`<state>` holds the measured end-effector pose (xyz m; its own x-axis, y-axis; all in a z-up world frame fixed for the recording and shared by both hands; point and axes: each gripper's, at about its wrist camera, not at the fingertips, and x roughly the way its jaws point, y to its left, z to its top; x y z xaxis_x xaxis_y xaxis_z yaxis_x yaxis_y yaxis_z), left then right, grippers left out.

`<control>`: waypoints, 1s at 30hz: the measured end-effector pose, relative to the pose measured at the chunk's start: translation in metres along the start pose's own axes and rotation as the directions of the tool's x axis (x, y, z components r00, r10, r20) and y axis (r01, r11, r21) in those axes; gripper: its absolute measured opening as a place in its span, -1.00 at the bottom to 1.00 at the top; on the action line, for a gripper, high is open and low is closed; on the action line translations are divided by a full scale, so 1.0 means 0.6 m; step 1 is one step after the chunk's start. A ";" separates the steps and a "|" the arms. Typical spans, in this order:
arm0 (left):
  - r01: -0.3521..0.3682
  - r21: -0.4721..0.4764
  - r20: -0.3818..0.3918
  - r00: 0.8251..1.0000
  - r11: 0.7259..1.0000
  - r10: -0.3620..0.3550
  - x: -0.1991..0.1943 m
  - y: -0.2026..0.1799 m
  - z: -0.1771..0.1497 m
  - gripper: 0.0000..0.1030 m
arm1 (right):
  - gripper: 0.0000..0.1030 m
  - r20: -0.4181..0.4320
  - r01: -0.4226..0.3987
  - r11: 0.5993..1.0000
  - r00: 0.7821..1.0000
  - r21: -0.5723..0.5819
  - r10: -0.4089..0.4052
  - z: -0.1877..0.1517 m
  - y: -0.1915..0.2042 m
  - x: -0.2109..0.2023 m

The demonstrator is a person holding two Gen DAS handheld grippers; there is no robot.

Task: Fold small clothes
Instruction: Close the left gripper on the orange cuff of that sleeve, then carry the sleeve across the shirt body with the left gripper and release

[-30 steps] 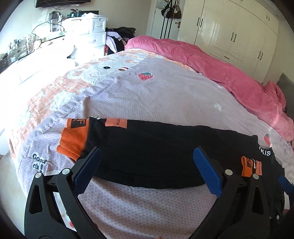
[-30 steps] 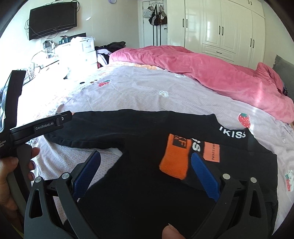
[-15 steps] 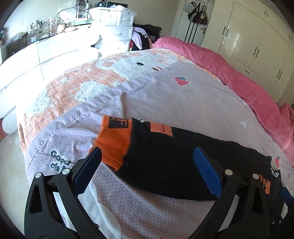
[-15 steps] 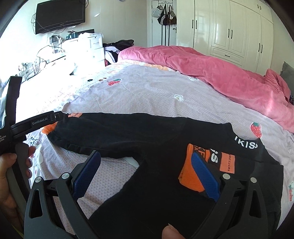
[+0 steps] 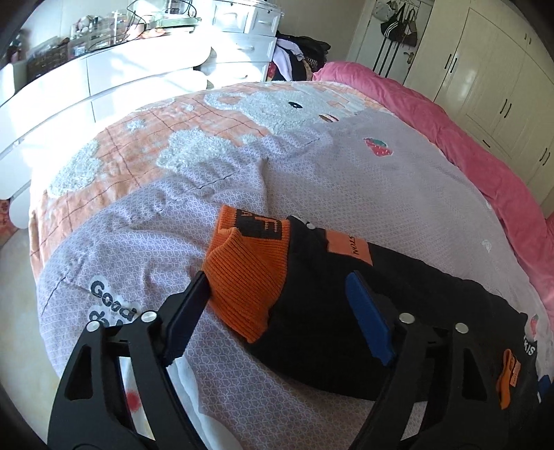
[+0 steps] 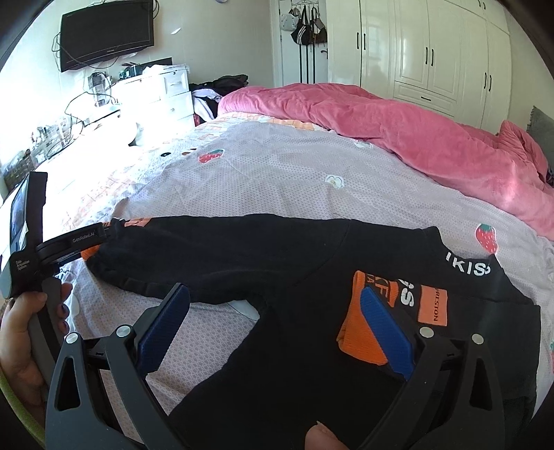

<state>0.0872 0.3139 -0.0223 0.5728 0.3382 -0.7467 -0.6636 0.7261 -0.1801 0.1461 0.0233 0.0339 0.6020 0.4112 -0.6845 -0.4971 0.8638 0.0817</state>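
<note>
Closest to me, my left gripper has its jaws partly apart and they have just been closing; the orange ribbed cuff of the black top sits between them. The left pad touches the cuff's edge, while the right pad lies over the black sleeve; I cannot tell whether they press on the cloth yet. My right gripper hangs with jaws wide, nothing held. Its right pad stands in front of the other orange cuff, which lies folded across the chest of the top; whether it touches I cannot tell. At the bottom edge of the right view a fingertip shows, and at the left edge my left hand wraps the handle of the other gripper.

The top lies flat on the bed, near its front edge, one sleeve stretched out leftward, white lettering at the collar. The lilac bedspread carries strawberry patches and a fluffy white animal figure on an orange checked area. Beyond, a pink duvet is bunched along the far side. Further back stand white wardrobes, a white dresser, bags hung on a door and a wall television.
</note>
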 end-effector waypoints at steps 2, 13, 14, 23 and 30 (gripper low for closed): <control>-0.014 0.012 -0.002 1.000 1.000 0.014 0.007 -0.005 0.003 0.21 | 0.91 -0.007 -0.002 1.000 1.000 0.019 0.002 -0.004 -0.008 0.000; 0.041 0.111 0.086 0.995 0.993 -0.050 -0.020 -0.043 0.012 -0.82 | 0.91 -0.011 0.002 0.993 1.000 0.120 -0.001 -0.029 -0.051 -0.016; 0.067 0.129 0.092 0.993 0.989 -0.079 -0.027 -0.052 0.013 -0.83 | 0.91 -0.011 0.007 0.991 1.000 0.130 -0.006 -0.031 -0.057 -0.020; 0.269 0.170 0.098 0.953 0.948 -0.288 -0.073 -0.092 0.007 -0.87 | 0.91 0.005 0.068 0.970 0.997 0.234 -0.071 -0.069 -0.133 -0.074; 0.439 0.220 0.030 0.890 0.871 -0.455 -0.097 -0.152 -0.022 -0.87 | 0.91 0.023 0.109 0.946 0.992 0.304 -0.122 -0.088 -0.184 -0.115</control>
<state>0.1077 0.2201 0.0290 0.8261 -0.0121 -0.5634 -0.2211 0.9127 -0.3438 0.1266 -0.1157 0.0339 0.6722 0.3093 -0.6726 -0.2143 0.9509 0.2231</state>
